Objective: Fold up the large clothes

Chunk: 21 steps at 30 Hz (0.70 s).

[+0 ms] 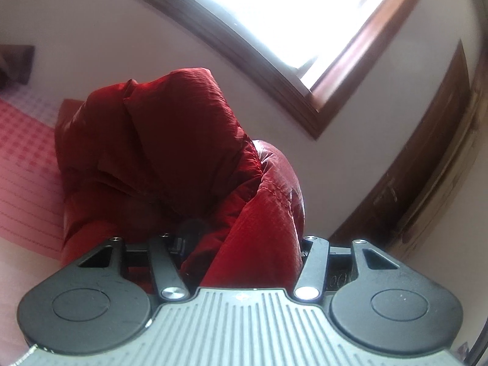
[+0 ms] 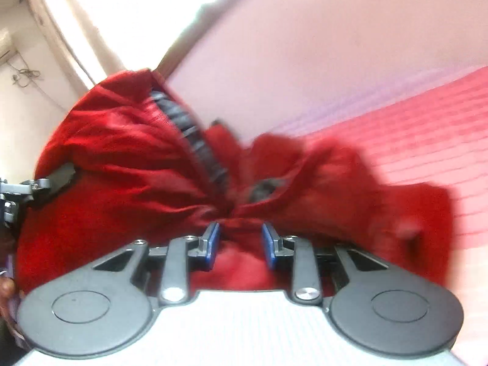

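Observation:
A red puffy jacket with a dark zipper is lifted off the bed. In the left wrist view my left gripper has red fabric bunched over and between its fingers, which are hidden; it seems shut on the jacket. In the right wrist view my right gripper has its blue pads partly apart with a thick bunch of jacket between them. The left gripper also shows at the left edge of the right wrist view, holding the jacket's edge.
A bed with a red and pink checked sheet lies below, also in the right wrist view. A window with a dark wooden frame, a white wall and a wooden door are behind.

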Each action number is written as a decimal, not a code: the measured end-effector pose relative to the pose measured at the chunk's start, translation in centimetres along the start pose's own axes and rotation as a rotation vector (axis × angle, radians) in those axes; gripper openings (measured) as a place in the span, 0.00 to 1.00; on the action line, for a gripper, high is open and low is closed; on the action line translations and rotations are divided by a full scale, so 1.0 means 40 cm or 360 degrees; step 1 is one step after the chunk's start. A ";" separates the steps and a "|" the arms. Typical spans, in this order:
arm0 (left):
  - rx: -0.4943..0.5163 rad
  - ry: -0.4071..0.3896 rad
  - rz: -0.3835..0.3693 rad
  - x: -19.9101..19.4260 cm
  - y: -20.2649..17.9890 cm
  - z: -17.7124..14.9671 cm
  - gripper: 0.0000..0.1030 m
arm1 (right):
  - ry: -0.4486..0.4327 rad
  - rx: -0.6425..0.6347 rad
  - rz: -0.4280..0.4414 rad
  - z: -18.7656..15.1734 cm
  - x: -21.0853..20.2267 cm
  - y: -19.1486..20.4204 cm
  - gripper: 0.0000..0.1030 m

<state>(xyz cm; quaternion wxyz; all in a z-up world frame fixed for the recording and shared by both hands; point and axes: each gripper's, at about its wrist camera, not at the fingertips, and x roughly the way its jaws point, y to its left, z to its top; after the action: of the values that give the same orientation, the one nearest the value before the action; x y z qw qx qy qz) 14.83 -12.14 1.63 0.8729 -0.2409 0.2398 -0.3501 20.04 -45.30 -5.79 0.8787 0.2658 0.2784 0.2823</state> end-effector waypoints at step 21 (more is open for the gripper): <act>0.0641 0.0102 -0.0027 0.264 -0.249 -0.224 0.85 | -0.0412 0.0853 0.0225 -0.065 -0.286 -0.293 0.55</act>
<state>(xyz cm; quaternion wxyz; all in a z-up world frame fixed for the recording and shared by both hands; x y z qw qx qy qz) 11.39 -28.43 -2.02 0.8924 -0.0523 0.1905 -0.4058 14.61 -60.05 -11.05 0.7838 0.5405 0.2094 0.2231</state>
